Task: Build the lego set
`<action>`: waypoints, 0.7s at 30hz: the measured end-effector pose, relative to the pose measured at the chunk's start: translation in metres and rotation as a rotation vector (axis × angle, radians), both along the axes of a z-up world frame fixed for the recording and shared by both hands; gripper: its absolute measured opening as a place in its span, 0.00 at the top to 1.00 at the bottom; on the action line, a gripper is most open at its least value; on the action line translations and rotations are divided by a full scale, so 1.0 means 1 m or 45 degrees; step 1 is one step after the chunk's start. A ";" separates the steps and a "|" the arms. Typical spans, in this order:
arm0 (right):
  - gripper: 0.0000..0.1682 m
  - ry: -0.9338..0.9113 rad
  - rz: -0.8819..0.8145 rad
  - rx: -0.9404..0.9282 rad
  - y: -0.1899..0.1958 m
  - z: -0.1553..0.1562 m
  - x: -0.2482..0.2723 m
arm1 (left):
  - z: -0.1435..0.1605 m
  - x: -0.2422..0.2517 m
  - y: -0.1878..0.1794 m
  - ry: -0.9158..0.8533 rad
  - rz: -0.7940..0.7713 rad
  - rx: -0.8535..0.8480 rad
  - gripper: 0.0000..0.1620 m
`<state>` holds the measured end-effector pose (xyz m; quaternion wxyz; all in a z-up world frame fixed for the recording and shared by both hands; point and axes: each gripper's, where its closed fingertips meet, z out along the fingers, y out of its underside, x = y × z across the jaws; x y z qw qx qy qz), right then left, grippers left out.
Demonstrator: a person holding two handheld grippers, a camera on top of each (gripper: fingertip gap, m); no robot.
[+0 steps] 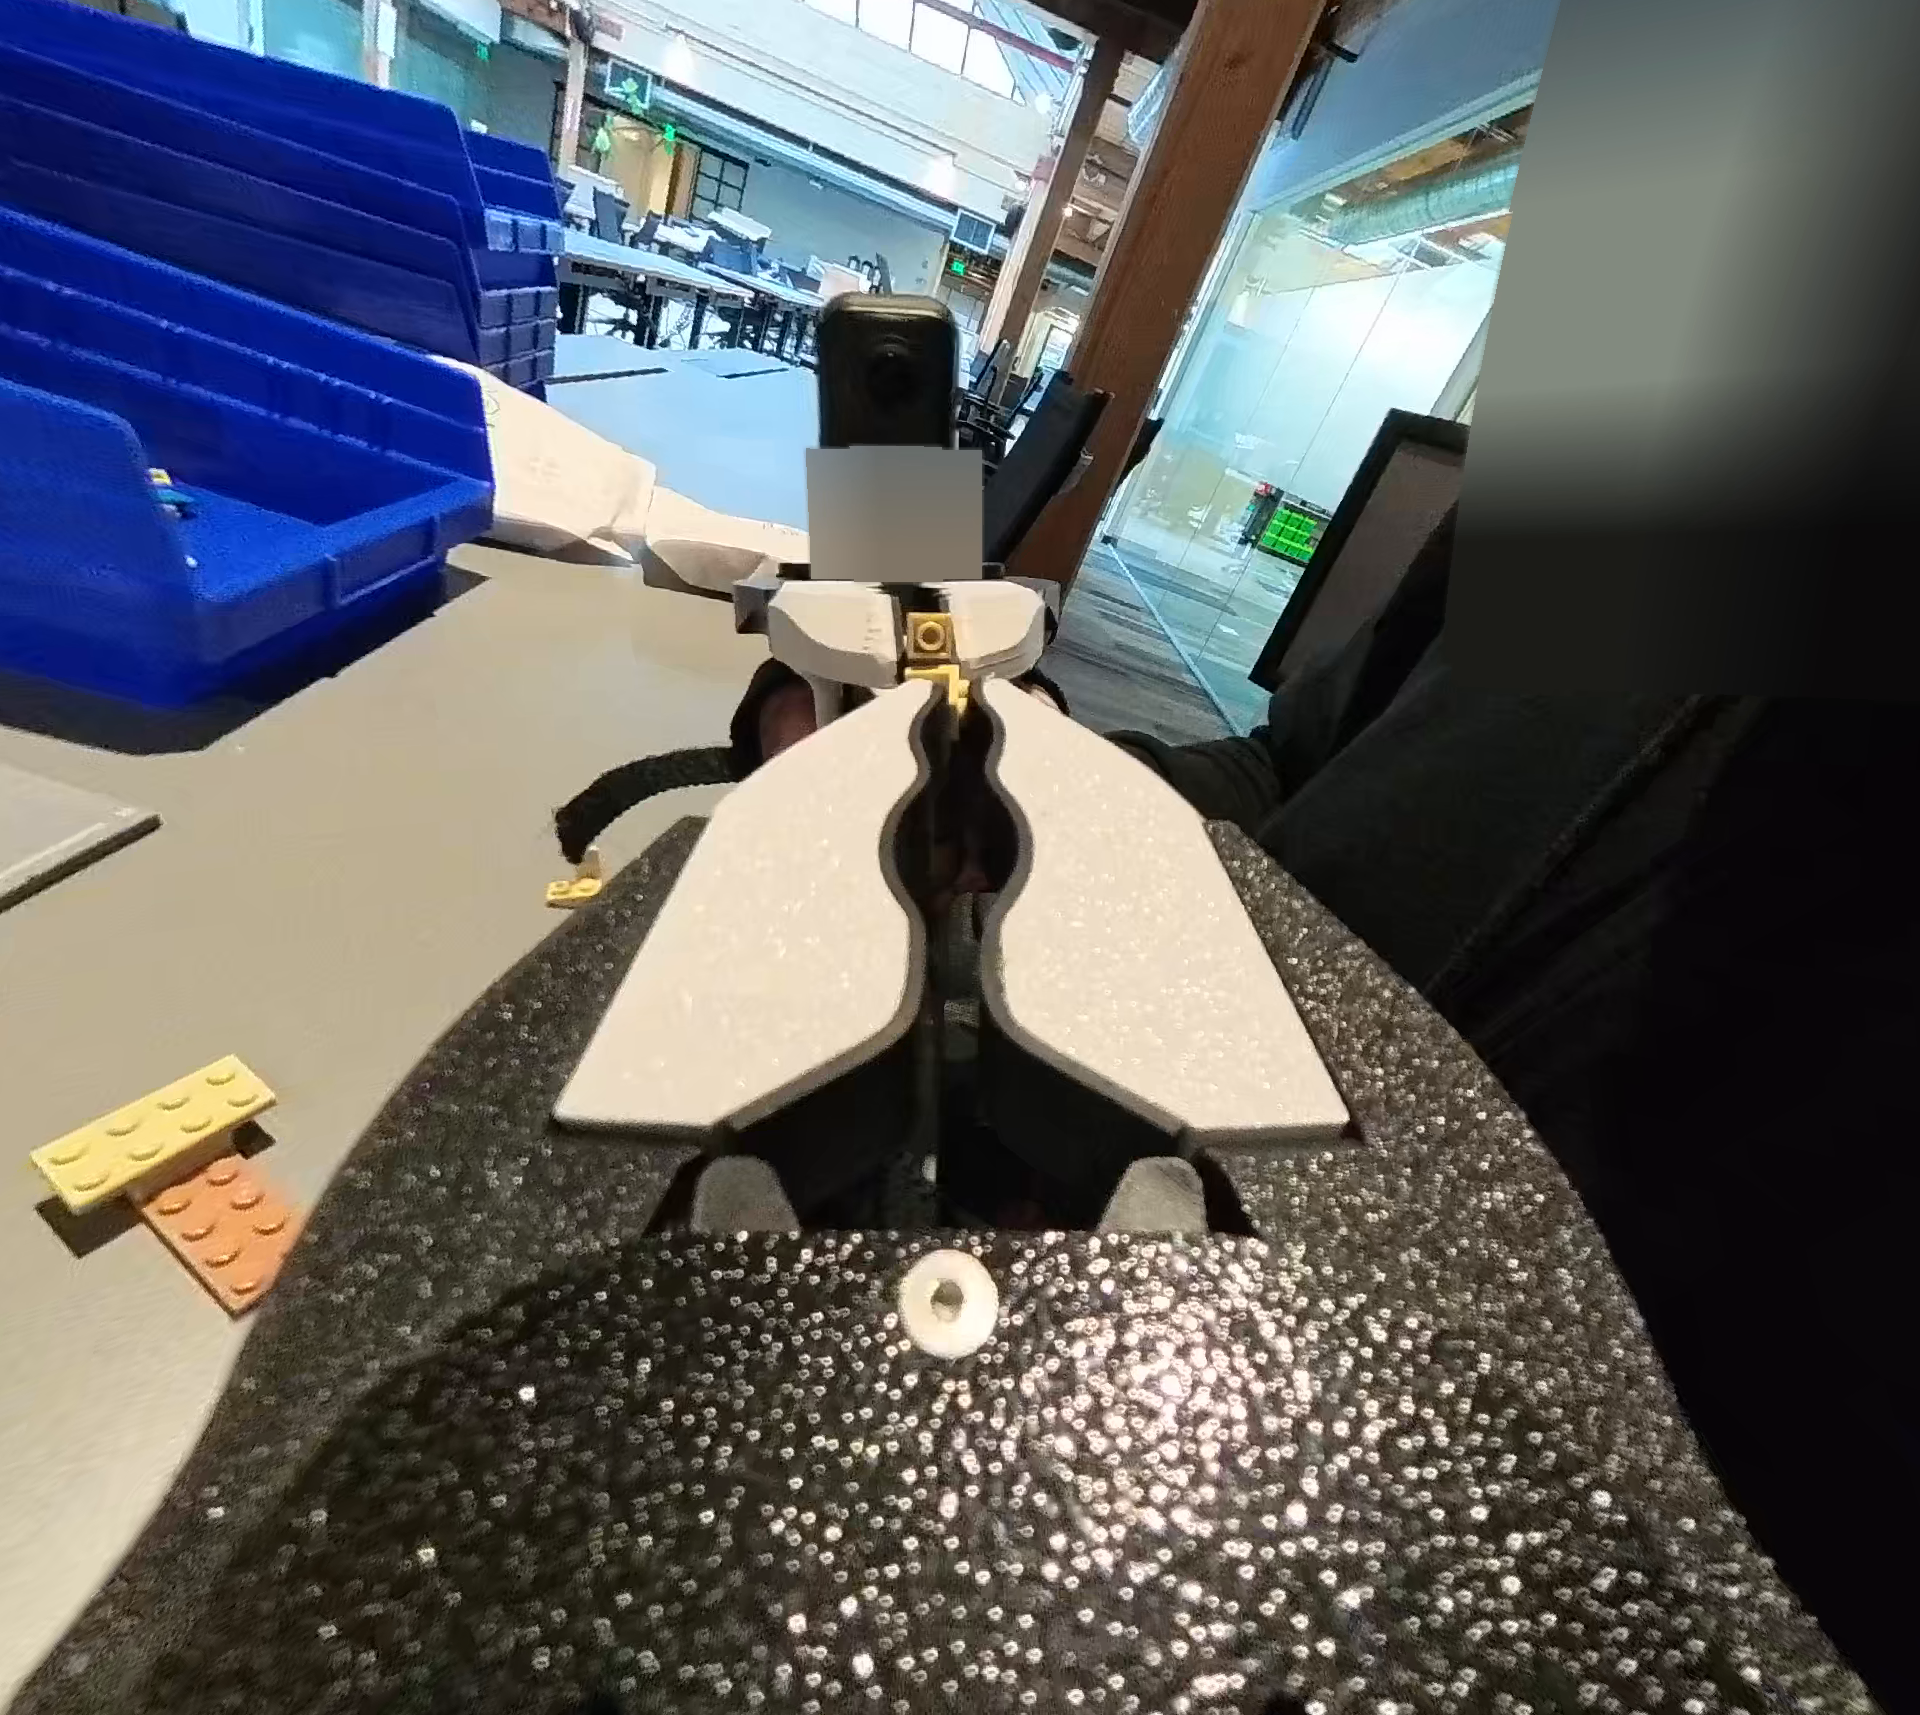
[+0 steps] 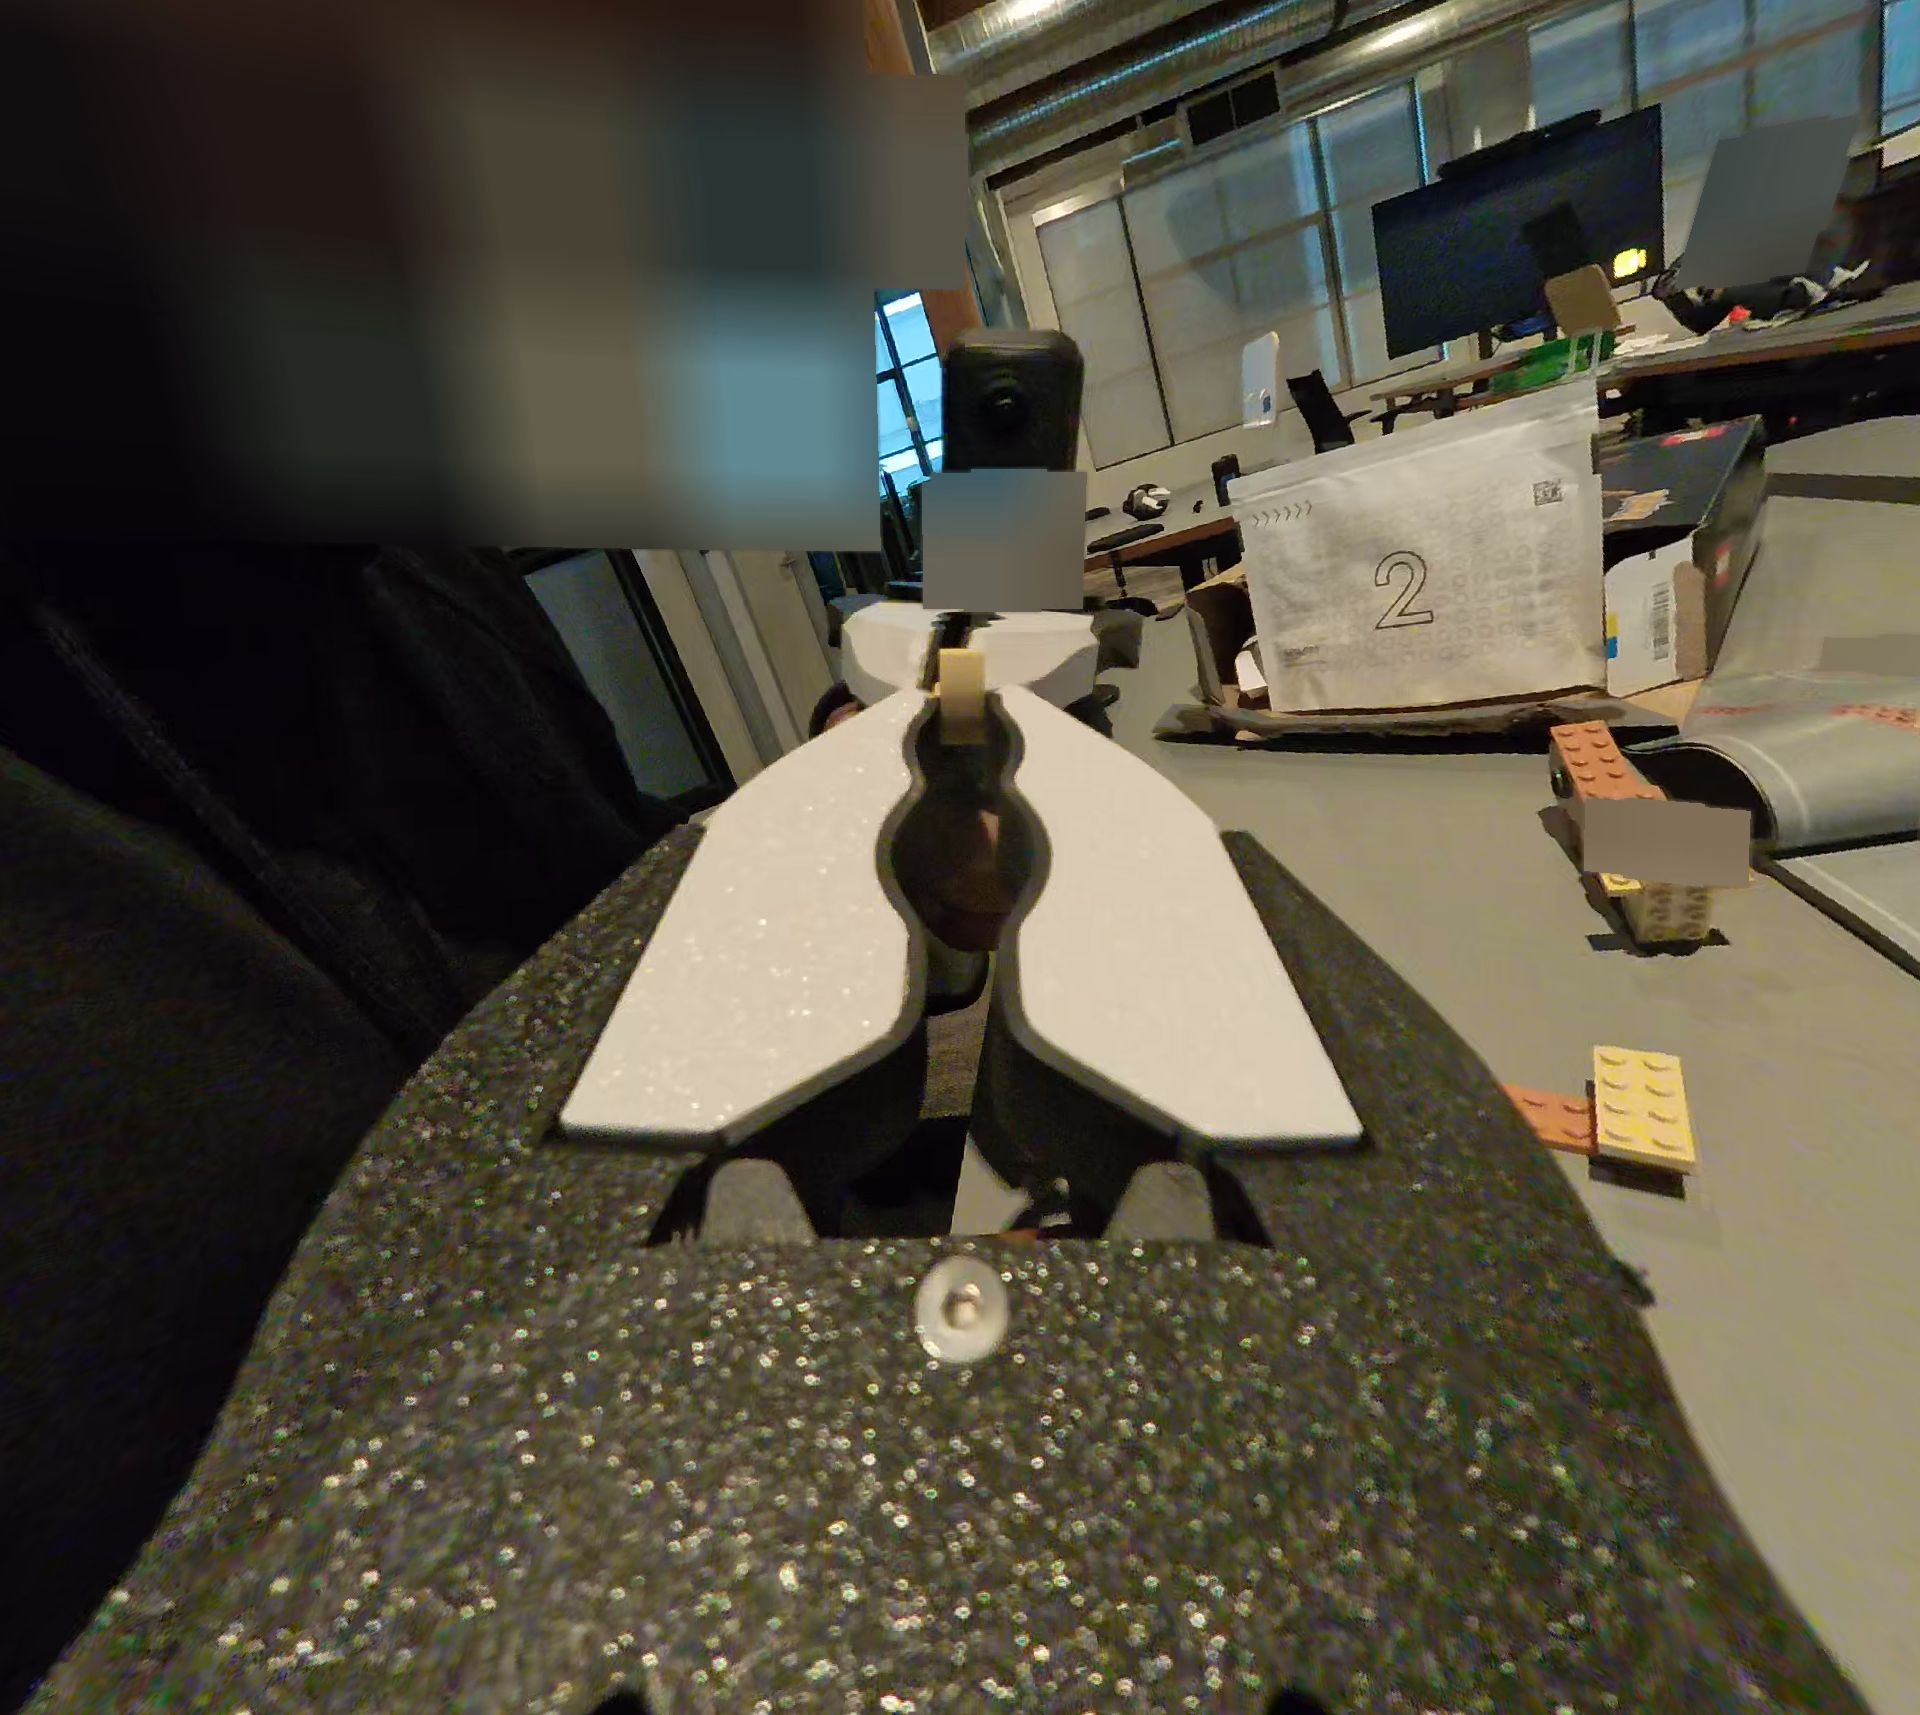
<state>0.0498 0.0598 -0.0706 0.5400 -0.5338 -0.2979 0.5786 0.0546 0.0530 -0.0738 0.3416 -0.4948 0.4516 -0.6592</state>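
The two grippers face each other, tip to tip, above the grey table (image 1: 343, 792). My left gripper (image 1: 951, 711) is shut on a small yellow bracket piece (image 1: 948, 689). In the left wrist view, the right gripper (image 1: 928, 642) shows just beyond it, shut on a small gold square piece (image 1: 928, 635). The two pieces are touching or nearly so. In the right wrist view, my right gripper (image 2: 961, 715) is shut on a tan piece (image 2: 961, 699), with the left gripper (image 2: 966, 642) right behind it.
A yellow plate (image 1: 156, 1135) (image 2: 1642, 1109) lies across an orange plate (image 1: 223, 1239) (image 2: 1548, 1120). A small yellow bracket (image 1: 577, 881) lies on the table. Blue bins (image 1: 229, 439) stand at the left. A partial build (image 2: 1605, 766), a white bag (image 2: 1423, 564) and a box (image 2: 1683, 502) are at the right. Left and right tips are no more than a few centimetres apart. My right gripper's tips are some 15 cm from the orange plate (image 1: 223, 1239).
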 end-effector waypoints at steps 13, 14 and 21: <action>0.95 0.071 -0.074 -0.146 0.005 -0.009 0.008 | -0.008 0.008 0.003 0.039 0.008 -0.169 0.98; 0.96 0.072 -0.084 -0.165 0.006 -0.010 0.009 | -0.009 0.009 0.004 0.043 0.008 -0.193 0.98; 0.96 0.088 -0.119 -0.247 0.009 -0.016 0.013 | -0.014 0.013 0.008 0.028 -0.018 -0.345 0.98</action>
